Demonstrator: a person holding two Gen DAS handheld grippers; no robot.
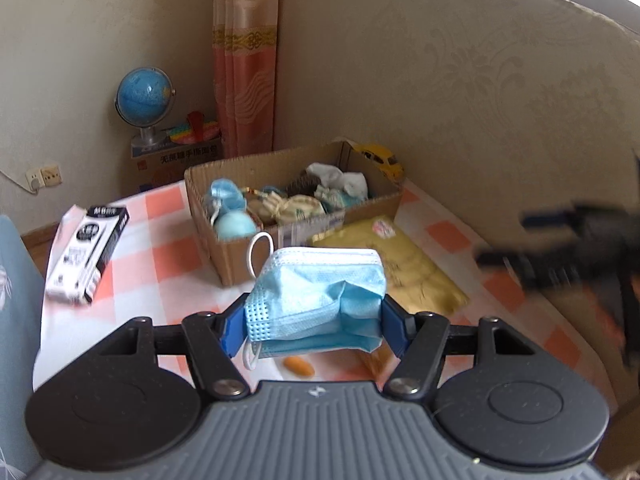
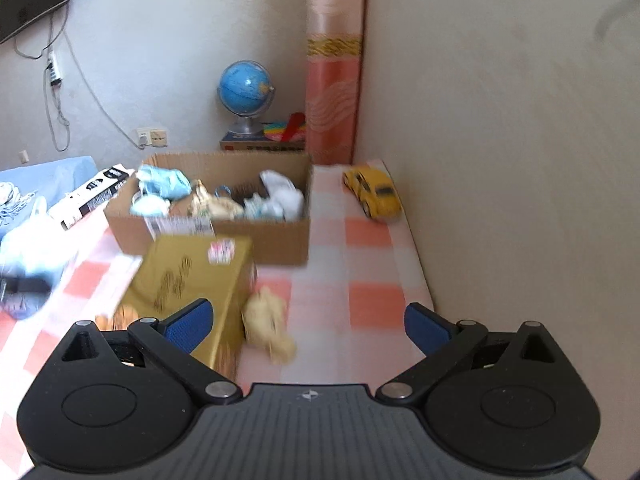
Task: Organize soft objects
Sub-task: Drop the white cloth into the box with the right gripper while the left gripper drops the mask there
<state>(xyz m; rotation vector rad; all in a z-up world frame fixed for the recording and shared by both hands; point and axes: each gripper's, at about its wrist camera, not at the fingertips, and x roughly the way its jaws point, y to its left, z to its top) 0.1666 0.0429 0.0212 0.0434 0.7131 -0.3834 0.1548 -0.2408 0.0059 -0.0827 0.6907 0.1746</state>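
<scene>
Gold box (image 2: 188, 280) before cardboard box (image 2: 280, 236), yellow toy car (image 2: 374, 192) beside wall.

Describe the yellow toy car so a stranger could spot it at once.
Find the checked pink-and-white tablecloth and follow it to the far corner by the wall. Just right of the open cardboard box of soft things sits the yellow toy car. It is the only hard, glossy yellow thing there, outside the box.
</scene>
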